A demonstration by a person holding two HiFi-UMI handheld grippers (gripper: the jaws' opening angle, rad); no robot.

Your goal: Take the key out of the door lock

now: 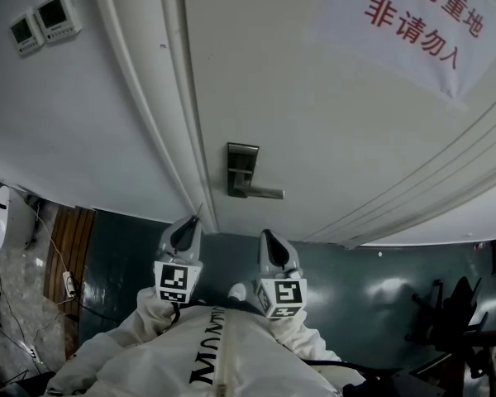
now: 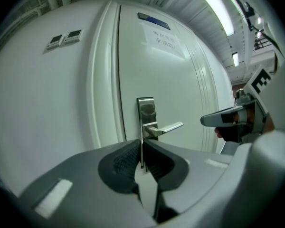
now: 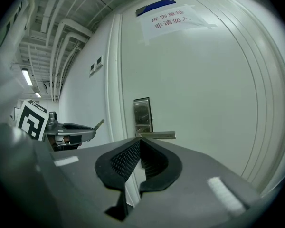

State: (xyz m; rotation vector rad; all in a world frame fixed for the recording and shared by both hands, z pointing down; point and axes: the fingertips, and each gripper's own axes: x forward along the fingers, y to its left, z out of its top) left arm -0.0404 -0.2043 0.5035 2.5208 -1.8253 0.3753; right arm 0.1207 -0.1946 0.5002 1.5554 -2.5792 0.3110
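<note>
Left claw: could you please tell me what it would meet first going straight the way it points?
Probably the lock plate by the lever handle, its held key touching first; depth is unclear.

Cool, even light falls on the white door (image 1: pixel 314 98), from ceiling strip lights (image 2: pixel 217 7) up to its right that burn out to white in the left gripper view. The lock plate (image 2: pixel 146 112) on the door carries a soft sheen. Every view bows the door's edges; both gripper views fade to black corners; the floor (image 1: pixel 124 255) below the door lies dim
</note>
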